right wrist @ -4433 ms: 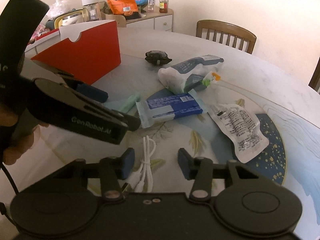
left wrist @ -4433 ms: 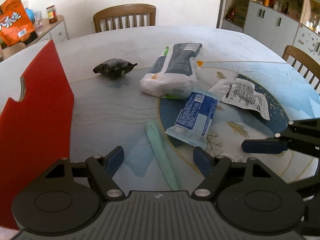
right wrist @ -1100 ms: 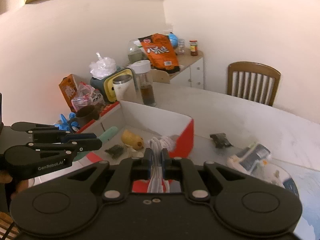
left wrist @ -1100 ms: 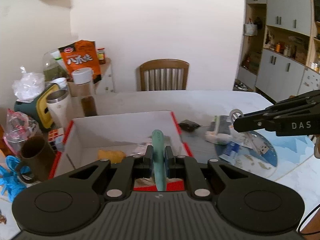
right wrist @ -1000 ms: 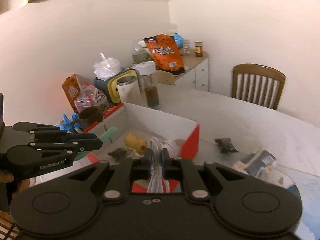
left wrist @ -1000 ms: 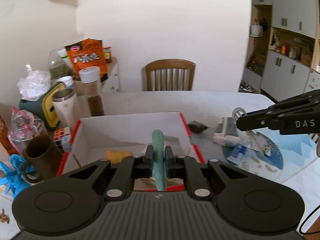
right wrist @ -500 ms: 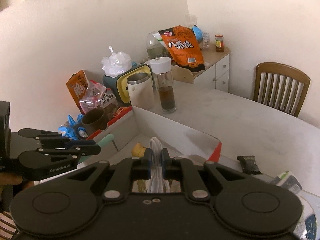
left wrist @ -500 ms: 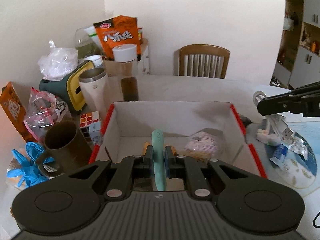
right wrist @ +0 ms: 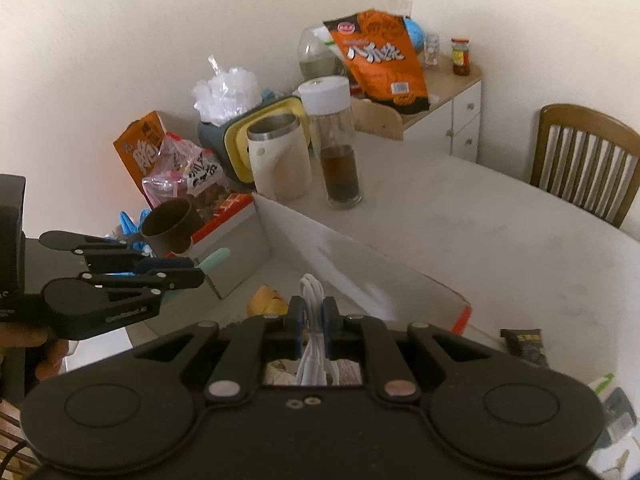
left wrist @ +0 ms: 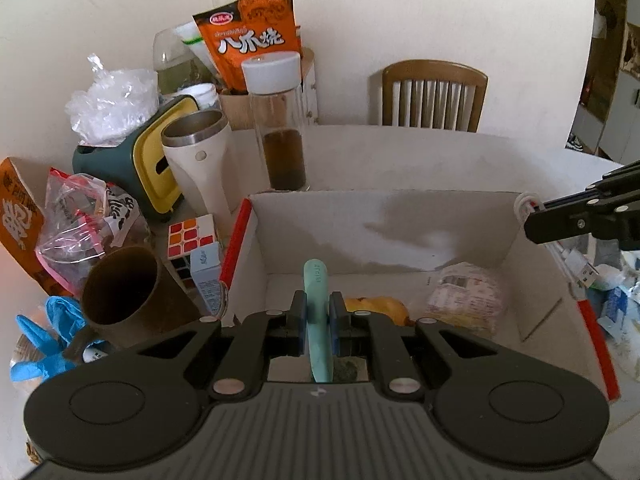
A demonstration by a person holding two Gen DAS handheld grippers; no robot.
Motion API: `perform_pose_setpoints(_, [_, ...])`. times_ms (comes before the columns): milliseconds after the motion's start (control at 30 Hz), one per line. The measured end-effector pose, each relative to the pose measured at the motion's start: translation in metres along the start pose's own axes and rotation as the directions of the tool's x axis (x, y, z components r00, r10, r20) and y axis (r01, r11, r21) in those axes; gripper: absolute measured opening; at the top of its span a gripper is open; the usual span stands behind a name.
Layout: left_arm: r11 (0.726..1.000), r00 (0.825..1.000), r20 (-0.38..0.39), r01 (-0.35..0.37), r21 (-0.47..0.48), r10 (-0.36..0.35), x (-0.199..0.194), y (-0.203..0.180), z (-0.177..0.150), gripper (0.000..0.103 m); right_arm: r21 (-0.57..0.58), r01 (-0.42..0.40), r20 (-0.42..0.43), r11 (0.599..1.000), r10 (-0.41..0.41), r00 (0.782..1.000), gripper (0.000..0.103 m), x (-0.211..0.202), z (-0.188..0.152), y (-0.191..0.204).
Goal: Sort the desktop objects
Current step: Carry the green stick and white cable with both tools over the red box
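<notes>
My left gripper [left wrist: 318, 308] is shut on a mint-green stick [left wrist: 316, 284] that pokes forward over the open red-and-white box [left wrist: 360, 216]. My right gripper [right wrist: 315, 318] is shut on a coiled white cable [right wrist: 312, 292], also over the box [right wrist: 360, 264]. In the left wrist view the right gripper [left wrist: 532, 220] reaches in from the right edge with the cable's USB plug [left wrist: 580, 264] dangling. In the right wrist view the left gripper [right wrist: 192, 270] shows at the left with the green stick [right wrist: 218, 258]. A yellow item [left wrist: 380, 308] and a pale packet [left wrist: 464, 292] lie on the box floor.
Left of the box stand a brown mug [left wrist: 124, 292], a puzzle cube [left wrist: 192, 236], a white tumbler [left wrist: 200, 160], a glass bottle [left wrist: 280, 128], snack bags and blue gloves [left wrist: 48, 332]. Wrappers [left wrist: 616, 300] lie on the table to the right. A wooden chair [left wrist: 434, 96] stands behind.
Both grippers have moved forward and lower over the box, each still holding its item; the box fills more of both views and the table's wrappers have slid to the right edge.
</notes>
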State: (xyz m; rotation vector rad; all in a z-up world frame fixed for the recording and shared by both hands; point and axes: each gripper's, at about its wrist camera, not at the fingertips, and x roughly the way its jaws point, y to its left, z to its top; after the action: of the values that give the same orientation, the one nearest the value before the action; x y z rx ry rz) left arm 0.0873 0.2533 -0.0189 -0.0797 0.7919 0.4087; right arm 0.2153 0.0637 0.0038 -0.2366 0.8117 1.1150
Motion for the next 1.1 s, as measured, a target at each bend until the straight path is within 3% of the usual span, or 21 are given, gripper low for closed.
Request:
perform_pose_setpoints(567, [0.999, 0.992, -0.127, 0.0, 0.048, 0.006, 0.055, 0.005, 0.002, 0.011, -0.042, 0.017, -0.126, 0.999, -0.022, 0.992, 0.009, 0.08, 0.011, 0.003])
perform_pose_setpoints(1100, [0.997, 0.964, -0.265, -0.01, 0.08, 0.031, 0.089, 0.005, -0.001, 0.011, -0.007, 0.05, -0.25, 0.999, -0.05, 0.967, 0.009, 0.118, 0.001, 0.008])
